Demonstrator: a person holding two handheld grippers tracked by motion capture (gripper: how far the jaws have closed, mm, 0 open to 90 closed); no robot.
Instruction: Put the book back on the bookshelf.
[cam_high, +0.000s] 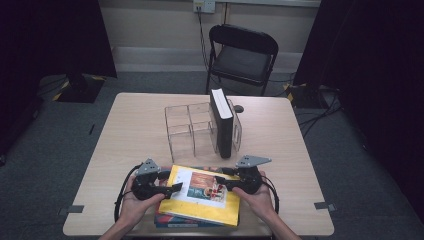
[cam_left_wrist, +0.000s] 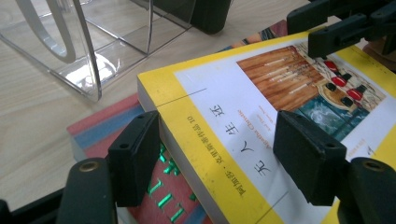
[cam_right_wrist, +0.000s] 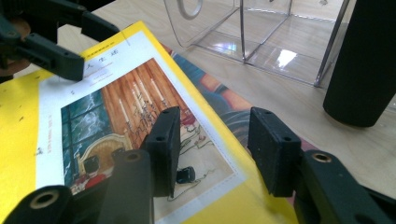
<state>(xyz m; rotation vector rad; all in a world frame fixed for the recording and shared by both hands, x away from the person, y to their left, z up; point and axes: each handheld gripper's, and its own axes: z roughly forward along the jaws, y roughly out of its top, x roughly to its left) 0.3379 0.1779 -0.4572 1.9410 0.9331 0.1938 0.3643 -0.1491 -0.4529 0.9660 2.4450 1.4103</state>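
Lifting the yellow book (cam_high: 202, 196) off the stack at the table's (cam_high: 130, 130) near edge, w/ the clear rack (cam_high: 192, 127) mid-table as the likely slot: keep it level. Left gripper (cam_high: 172, 188) straddles the spine edge, right gripper (cam_high: 222, 182) the opposite edge; both jaws part-open, not pinching yet. Seat pads deeper, squeeze together.

Left gripper (cam_high: 176, 187), right gripper (cam_high: 219, 182) — tips face inward, jaws part-open, 2 hands low.
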